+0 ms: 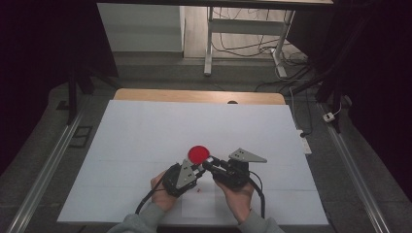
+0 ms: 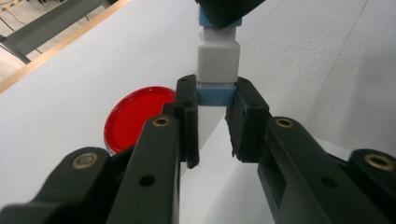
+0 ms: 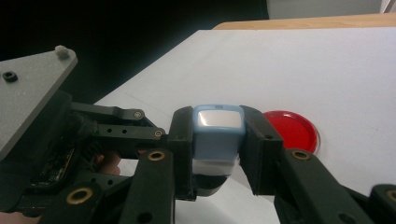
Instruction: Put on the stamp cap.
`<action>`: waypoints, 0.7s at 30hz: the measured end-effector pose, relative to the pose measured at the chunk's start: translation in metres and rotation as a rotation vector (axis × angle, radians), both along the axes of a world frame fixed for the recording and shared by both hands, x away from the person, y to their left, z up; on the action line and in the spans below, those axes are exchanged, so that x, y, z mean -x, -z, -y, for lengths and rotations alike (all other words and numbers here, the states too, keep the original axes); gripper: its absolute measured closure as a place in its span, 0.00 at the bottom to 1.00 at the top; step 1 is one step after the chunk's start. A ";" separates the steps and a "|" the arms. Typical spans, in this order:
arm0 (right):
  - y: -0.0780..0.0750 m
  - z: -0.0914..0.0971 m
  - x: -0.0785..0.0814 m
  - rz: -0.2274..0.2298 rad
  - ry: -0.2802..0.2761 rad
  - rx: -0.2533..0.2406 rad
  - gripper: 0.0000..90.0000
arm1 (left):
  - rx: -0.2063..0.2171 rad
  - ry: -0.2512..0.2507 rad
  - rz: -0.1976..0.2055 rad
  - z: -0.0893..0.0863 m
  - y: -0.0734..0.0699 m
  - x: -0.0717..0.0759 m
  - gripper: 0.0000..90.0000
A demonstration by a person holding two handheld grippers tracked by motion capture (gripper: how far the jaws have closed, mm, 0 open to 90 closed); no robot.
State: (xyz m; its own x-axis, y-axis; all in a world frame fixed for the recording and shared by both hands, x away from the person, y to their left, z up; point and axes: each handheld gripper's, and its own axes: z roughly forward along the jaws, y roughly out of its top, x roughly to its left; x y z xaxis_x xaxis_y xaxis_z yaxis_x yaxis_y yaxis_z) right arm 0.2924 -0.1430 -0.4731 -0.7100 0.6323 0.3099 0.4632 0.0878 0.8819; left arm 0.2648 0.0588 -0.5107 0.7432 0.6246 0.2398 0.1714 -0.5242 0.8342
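The left gripper (image 2: 215, 122) and right gripper (image 3: 218, 140) each pinch one end of the little block (image 2: 217, 63), probably to pull it apart.

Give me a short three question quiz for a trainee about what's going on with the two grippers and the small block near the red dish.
1. True or false: the left gripper and the right gripper both clamp the same small white and blue block.
2. Which colour is the round dish that lies on the white table cover? A green, B red, C yellow.
3. In the high view, on which side of the gripper tips does the dish lie: nearer the person or farther away?

Key: 1 true, each grips one blue end. 2 B. 3 farther away, just beyond the tips.
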 end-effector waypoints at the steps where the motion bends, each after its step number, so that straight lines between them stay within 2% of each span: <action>1: 0.000 0.000 0.000 -0.002 0.000 -0.003 0.75 | -0.003 -0.002 0.006 0.000 0.000 0.001 0.83; 4: 0.000 0.000 0.000 -0.001 -0.002 -0.003 0.75 | -0.011 0.000 0.021 0.000 0.000 0.002 0.83; 10: 0.002 -0.004 0.001 0.003 -0.010 0.027 0.75 | -0.032 -0.004 0.034 0.002 0.000 0.004 0.83; 17: 0.003 -0.007 0.004 0.035 -0.014 0.074 0.75 | -0.040 -0.010 0.023 0.002 0.001 0.003 0.83; 21: 0.003 -0.007 0.003 0.027 -0.017 0.064 0.75 | -0.035 -0.010 0.023 0.002 0.000 0.003 0.83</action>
